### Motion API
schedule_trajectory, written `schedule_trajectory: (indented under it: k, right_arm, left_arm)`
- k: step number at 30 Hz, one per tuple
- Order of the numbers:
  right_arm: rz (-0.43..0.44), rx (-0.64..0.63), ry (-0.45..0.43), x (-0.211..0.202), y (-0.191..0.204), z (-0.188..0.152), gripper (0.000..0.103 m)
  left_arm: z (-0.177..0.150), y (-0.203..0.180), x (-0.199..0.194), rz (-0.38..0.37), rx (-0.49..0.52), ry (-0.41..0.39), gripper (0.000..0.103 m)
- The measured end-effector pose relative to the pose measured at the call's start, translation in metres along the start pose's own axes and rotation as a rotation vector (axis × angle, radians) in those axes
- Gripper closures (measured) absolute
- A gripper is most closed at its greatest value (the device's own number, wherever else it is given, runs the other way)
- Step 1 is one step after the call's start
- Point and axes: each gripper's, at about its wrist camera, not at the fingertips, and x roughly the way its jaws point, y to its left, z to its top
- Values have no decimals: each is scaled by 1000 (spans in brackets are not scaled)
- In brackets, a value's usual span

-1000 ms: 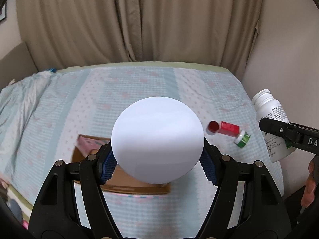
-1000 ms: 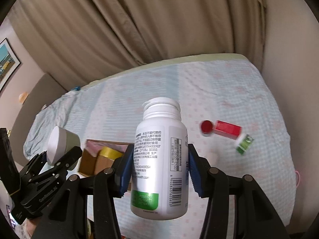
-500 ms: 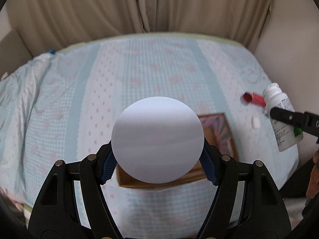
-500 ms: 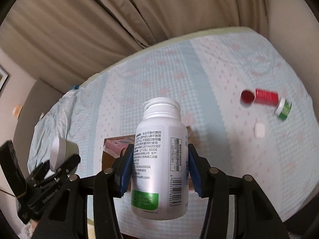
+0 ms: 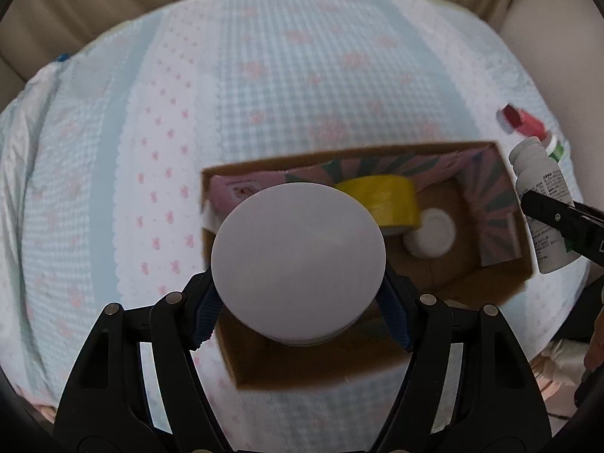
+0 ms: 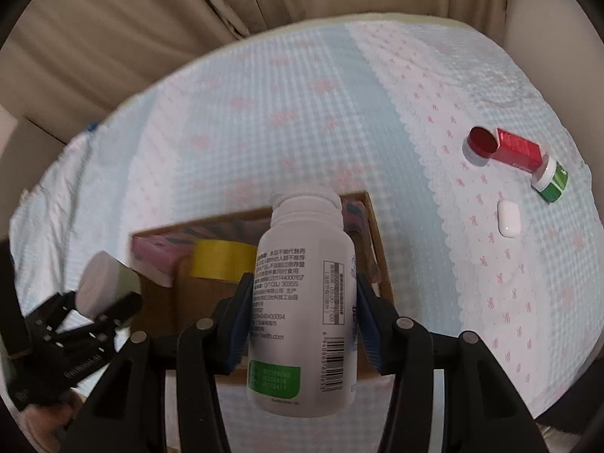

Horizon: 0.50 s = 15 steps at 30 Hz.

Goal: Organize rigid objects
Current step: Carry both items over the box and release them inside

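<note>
Nearest, the left gripper (image 5: 298, 302) clamps a white jar (image 5: 298, 264) and the right gripper (image 6: 302, 317) clamps a pill bottle (image 6: 305, 302), both above an open box (image 5: 506, 283) already holding yellow tape (image 5: 381, 198). Farther off, a red tube (image 6: 515, 147) and other small items wait unpacked on the bed (image 6: 302, 94).

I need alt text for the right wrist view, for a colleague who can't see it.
The right claw grips a white supplement bottle above an open cardboard box holding yellow tape on a bedspread. At left, the left claw holds a white round jar.
</note>
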Motion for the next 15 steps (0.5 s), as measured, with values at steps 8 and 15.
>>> schedule_trajectory:
  k: [8, 15]
  right_arm:
    - [-65, -62, 56, 45, -11, -1, 56]
    - [-112, -152, 60, 61, 1, -1, 56]
  left_arm:
    - [5, 0, 43, -12, 19, 88, 35]
    - [13, -1, 48, -22, 26, 115, 31]
